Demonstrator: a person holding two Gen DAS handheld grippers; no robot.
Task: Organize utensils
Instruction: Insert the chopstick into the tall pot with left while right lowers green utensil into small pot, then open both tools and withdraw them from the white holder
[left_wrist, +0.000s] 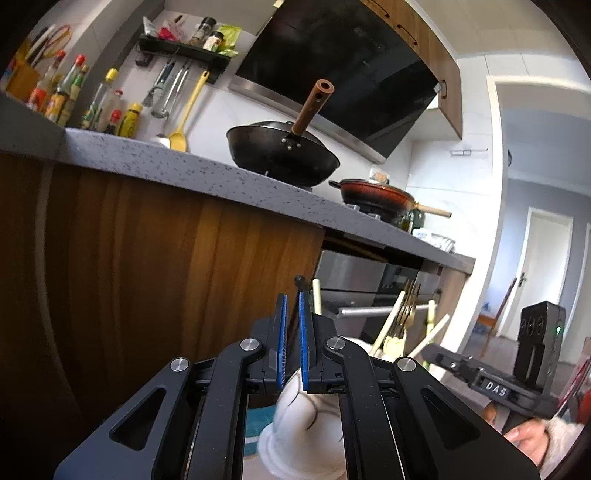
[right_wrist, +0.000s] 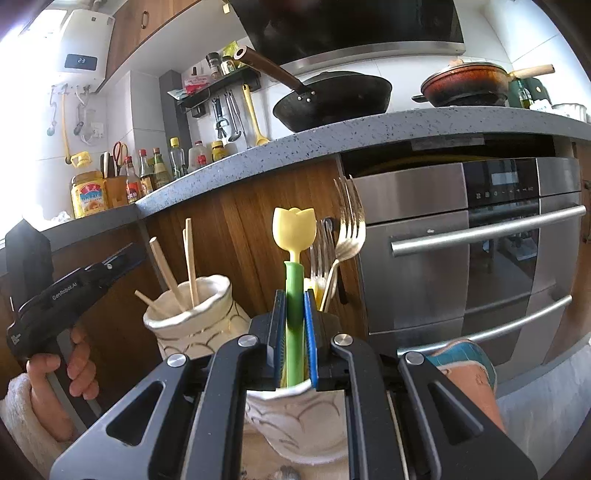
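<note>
Green-handled utensil (right_wrist: 294, 314) with a yellow tulip-shaped head, upright, its lower end inside a white ceramic holder (right_wrist: 295, 421) with scalloped relief. Silver forks (right_wrist: 347, 229) stand tines-up just behind it. A second white holder (right_wrist: 192, 325), left of the first, holds wooden chopsticks (right_wrist: 190, 258) leaning at angles.

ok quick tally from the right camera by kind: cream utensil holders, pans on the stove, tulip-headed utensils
cream ceramic utensil holders: 2, chopstick holder and near holder
pans on the stove: 2, black wok and red-brown pan
yellow tulip-headed utensil with green handle: 1
total: 5
</note>
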